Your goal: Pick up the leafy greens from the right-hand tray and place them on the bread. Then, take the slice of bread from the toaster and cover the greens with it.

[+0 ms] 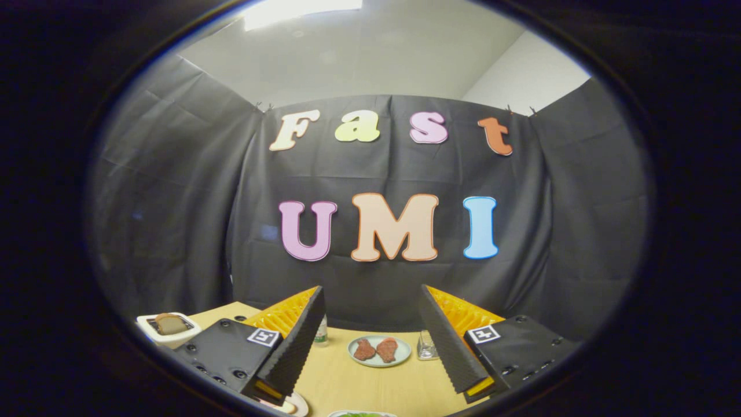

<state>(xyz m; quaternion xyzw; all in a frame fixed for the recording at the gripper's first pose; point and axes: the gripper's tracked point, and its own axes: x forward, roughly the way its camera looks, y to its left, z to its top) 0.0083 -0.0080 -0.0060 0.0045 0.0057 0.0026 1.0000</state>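
Observation:
My gripper (370, 341) is open, its two fingers spread wide above the wooden table (370, 382) with nothing between them. A white toaster (169, 329) stands beyond the left finger, with a slice of bread (168, 323) sticking up from its slot. Just under the fingers, a sliver of the leafy greens (360, 414) shows on a pale tray. Below the left fingertip the rim of a plate (294, 404) peeks out; what lies on it is mostly hidden.
A light plate (379, 351) with two brown meat pieces sits ahead between the fingers. A small bottle (321, 333) stands beside the left finger and a clear glass shaker (427, 346) beside the right. The booth's black cloth wall closes the table's far side.

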